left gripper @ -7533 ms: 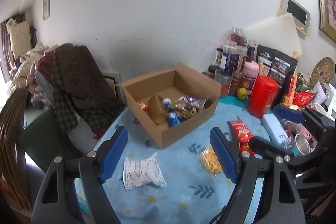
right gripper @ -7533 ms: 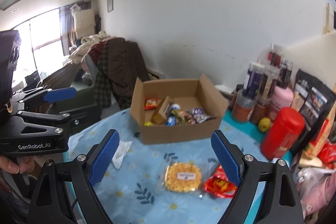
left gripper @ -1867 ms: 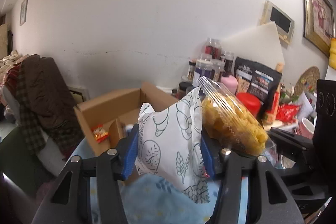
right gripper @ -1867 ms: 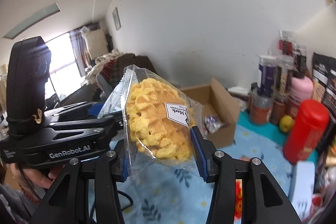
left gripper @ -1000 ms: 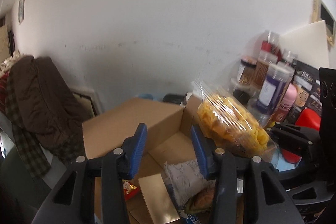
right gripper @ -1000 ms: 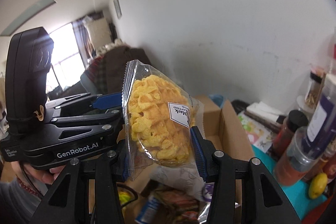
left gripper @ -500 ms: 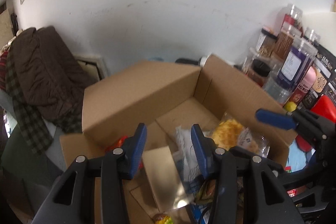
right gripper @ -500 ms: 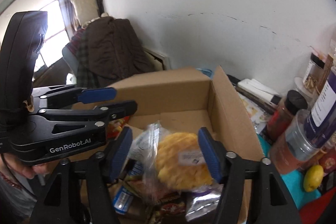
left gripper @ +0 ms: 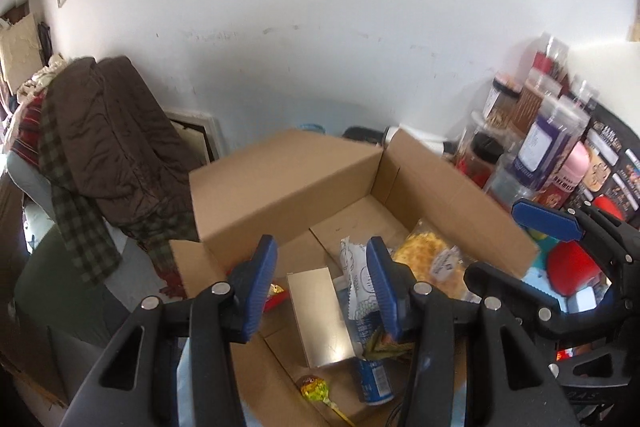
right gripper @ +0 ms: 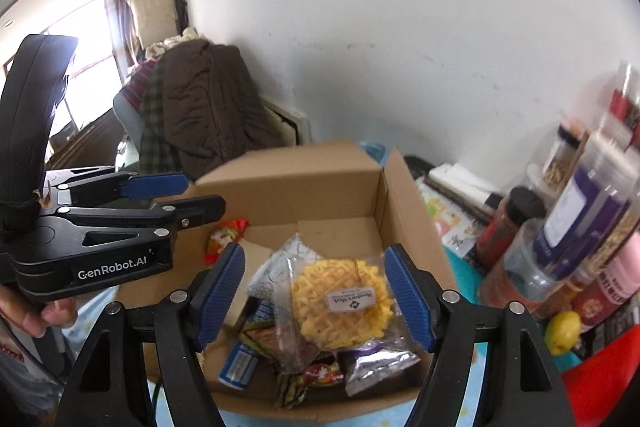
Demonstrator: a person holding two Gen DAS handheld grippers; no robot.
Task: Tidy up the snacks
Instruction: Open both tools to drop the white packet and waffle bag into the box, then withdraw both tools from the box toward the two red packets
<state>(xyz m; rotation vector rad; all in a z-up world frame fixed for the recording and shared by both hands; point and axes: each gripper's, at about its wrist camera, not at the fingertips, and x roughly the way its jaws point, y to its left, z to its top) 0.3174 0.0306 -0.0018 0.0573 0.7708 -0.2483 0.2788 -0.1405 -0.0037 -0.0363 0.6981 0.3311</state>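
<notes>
- Right tongs [right gripper: 314, 297]: spread wide and gripping nothing, they hover just above the cardboard box [right gripper: 404, 203]. The yellow waffle snack pack [right gripper: 340, 301] lies between the blue pads but free of them, resting on the pile inside the box.
- Left tongs [left gripper: 320, 285]: also parted and empty, hanging over the near left part of the box. The white printed snack packet [left gripper: 354, 275] stands on edge just inside the right pad; whether it touches the pad I cannot tell.
- Inside the box, under both tongs: a blue can [right gripper: 238, 361] at 7 o'clock of the waffle pack, a silver packet [right gripper: 378, 367] at 5 o'clock, and a red wrapper [right gripper: 224, 237] at 10 o'clock by the far left wall.
- Risk, near: the waffle pack sits high on a loose heap, so a pad catching its crinkly film on the way out could drag it over the low front wall.
- Risk, left side: the upright white packet could snag on the pad and lift out.
- Farther off, at 3 o'clock of the box: tall jars and bottles [right gripper: 580, 227] crowd the surface; a wide swing of the right tongs might topple them.
</notes>
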